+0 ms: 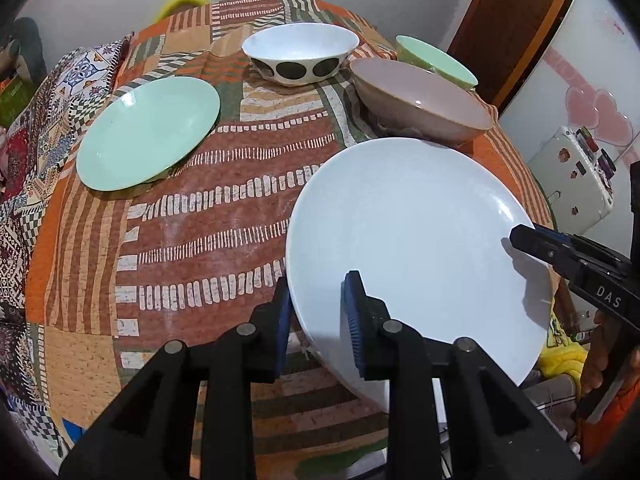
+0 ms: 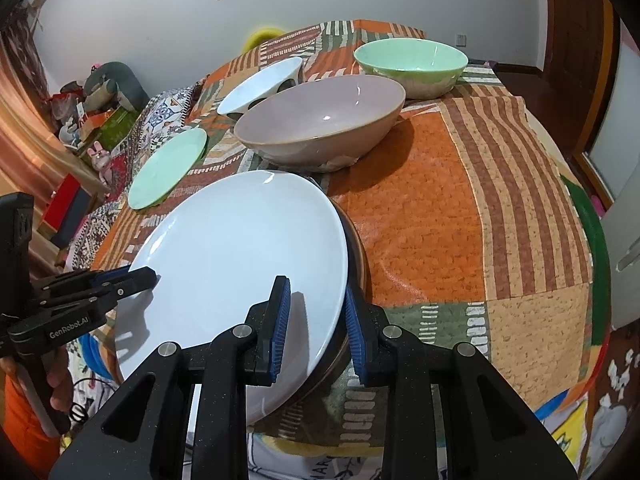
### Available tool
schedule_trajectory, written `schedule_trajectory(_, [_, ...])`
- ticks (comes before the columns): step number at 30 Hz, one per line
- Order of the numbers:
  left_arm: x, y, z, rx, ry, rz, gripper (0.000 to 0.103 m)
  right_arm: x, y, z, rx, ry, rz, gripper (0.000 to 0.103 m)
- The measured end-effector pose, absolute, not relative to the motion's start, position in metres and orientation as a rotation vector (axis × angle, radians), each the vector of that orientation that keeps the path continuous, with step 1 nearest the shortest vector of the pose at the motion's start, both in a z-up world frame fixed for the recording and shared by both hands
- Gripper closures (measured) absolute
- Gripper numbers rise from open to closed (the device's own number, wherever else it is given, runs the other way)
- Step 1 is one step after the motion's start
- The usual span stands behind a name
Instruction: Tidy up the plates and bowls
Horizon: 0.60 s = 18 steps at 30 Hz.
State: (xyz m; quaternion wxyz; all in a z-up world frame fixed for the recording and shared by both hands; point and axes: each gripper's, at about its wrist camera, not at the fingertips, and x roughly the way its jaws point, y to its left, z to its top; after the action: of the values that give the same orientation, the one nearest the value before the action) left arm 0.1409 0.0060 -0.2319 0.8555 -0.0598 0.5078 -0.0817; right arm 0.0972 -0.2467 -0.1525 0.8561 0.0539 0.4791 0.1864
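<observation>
Both grippers hold a large white plate (image 1: 416, 240) (image 2: 240, 256) low over the near part of the table. My left gripper (image 1: 318, 322) (image 2: 132, 276) is shut on the plate's near-left rim, one pad above and one below. My right gripper (image 2: 316, 332) (image 1: 532, 240) is shut on the opposite rim. A dark round edge (image 2: 356, 252) shows under the plate's right side. Further back lie a mint green plate (image 1: 148, 132) (image 2: 168, 168), a white bowl with black dots (image 1: 300, 54) (image 2: 260, 84), a wide pinkish-grey bowl (image 1: 420, 96) (image 2: 320, 120) and a green bowl (image 1: 436, 60) (image 2: 412, 64).
A patchwork cloth (image 1: 220, 208) (image 2: 460, 200) covers the table, and its right half is bare cloth. A white appliance with stickers (image 1: 572, 176) and a wooden door stand to the right. Toys and boxes (image 2: 100, 120) crowd the left. A hand (image 2: 60, 384) holds the left gripper's handle.
</observation>
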Motion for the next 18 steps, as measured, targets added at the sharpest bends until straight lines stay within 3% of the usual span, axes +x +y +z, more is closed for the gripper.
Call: schedule_trajectory(18, [0.1436,-0.0004,-0.2379,-0.090,1.049,-0.152,0.074,0.0994,-0.2393,-0.1471,0.006,0.998,0.353,0.075])
